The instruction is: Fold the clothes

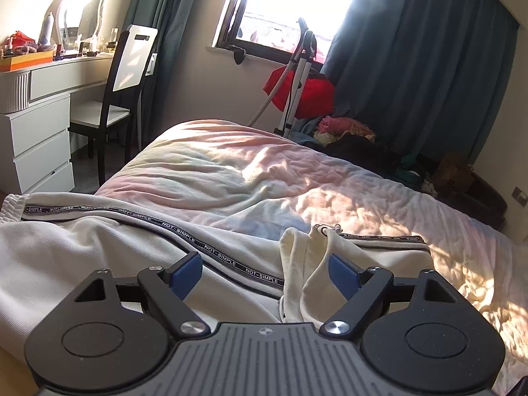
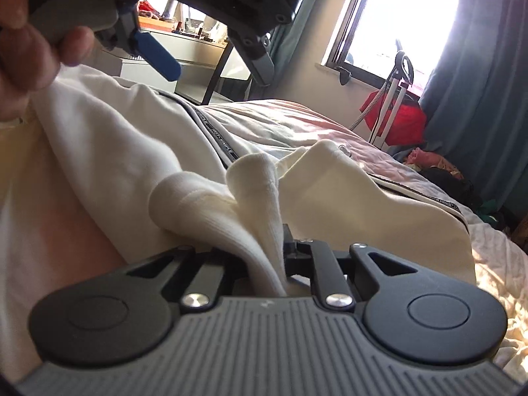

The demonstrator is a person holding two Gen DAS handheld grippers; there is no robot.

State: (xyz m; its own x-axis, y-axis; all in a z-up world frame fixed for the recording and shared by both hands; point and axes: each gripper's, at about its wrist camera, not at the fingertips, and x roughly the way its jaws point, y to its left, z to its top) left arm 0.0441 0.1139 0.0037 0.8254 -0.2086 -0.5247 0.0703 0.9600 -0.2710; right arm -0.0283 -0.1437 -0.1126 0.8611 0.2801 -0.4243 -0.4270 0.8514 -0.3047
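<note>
A cream sweatshirt (image 1: 109,241) with a dark "NOT-SIMPLE" tape stripe lies spread on the bed (image 1: 231,171). My left gripper (image 1: 265,272) is open just above it, blue pads wide apart, with a raised fold of the cloth (image 1: 303,264) by the right pad. In the right wrist view the sweatshirt (image 2: 115,138) bunches up in front. My right gripper (image 2: 280,257) is shut on a fold of it (image 2: 260,198); its fingertips are hidden in the cloth. The left gripper (image 2: 158,56) and the hand holding it show at top left, above the cloth.
A white dresser (image 1: 39,125) and a chair (image 1: 115,99) stand left of the bed. A garment steamer (image 1: 297,76) with red fabric stands under the window. A heap of clothes (image 1: 356,138) lies by the blue curtains (image 1: 429,66) beyond the bed's far right.
</note>
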